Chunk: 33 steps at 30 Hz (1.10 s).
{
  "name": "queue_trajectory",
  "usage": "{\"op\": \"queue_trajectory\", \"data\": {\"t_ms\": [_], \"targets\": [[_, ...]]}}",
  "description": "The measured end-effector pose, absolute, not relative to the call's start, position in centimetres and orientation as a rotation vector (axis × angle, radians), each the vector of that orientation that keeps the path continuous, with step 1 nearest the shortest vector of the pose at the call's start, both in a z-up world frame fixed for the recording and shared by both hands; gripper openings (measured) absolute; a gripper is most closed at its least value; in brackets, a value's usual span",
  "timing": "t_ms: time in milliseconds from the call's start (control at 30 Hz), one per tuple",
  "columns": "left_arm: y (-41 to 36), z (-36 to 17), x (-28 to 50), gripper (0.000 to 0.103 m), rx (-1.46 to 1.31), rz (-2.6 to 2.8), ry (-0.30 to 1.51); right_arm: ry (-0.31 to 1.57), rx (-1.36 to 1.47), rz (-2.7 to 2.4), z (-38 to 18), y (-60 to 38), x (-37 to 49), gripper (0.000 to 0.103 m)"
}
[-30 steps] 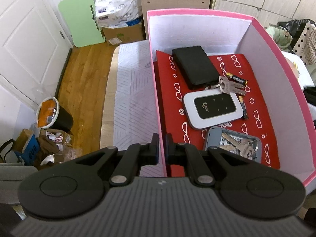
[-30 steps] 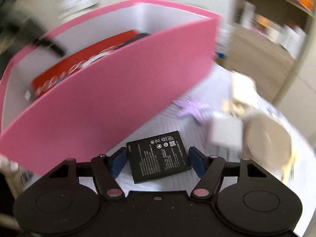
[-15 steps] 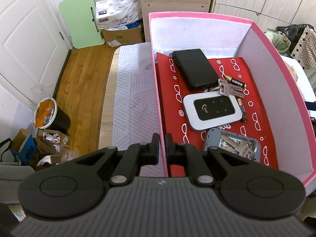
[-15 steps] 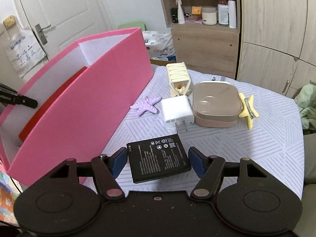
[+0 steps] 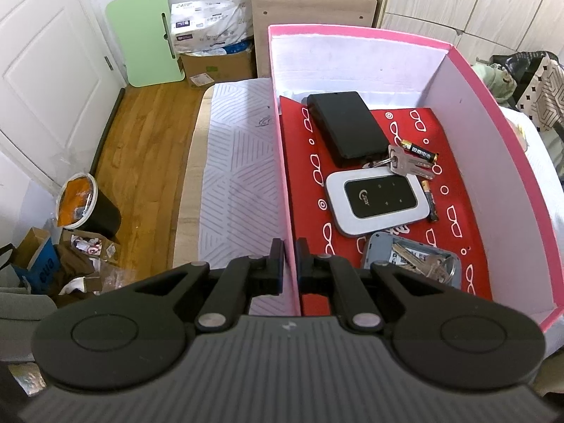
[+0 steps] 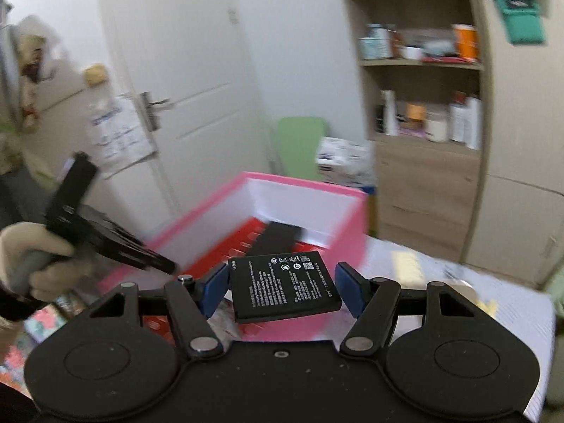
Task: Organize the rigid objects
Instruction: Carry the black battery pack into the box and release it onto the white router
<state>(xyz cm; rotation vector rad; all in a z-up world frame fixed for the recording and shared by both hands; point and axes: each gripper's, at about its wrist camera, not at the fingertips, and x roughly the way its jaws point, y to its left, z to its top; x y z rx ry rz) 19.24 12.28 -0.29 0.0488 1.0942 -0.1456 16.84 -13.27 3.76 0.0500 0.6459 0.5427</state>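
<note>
Now right tongs (image 6: 280, 290) grasp the flat battery (image 6: 283, 290), raised over the pink box (image 5: 469, 70) for dropping in; left tongs (image 5: 289, 261) clench the box's side wall, steadying it.

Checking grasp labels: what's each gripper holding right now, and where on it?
Left gripper: jaws clamped on the pink box's near left wall, at its top edge. Right gripper: flat black battery, gripped across its two side edges.
</note>
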Motion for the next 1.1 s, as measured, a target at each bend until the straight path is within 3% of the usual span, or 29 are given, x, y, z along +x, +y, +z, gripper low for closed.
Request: {"op": "queue_trajectory", "data": {"t_ms": [567, 833, 1100], "targets": [[13.2, -0.5, 19.1, 0.009, 0.001, -0.185, 1.069, 0.973, 0.148, 0.606, -0.1, -2.6, 25.7, 0.071], [13.3, -0.6, 19.1, 0.009, -0.019, -0.194, 1.061, 1.275, 0.318, 0.527, -5.5, -2.1, 29.9, 0.071], [13.4, -0.7, 19.1, 0.010, -0.022, -0.198, 1.061, 1.180, 0.316, 0.499, -4.9, -2.1, 29.8, 0.072]]}}
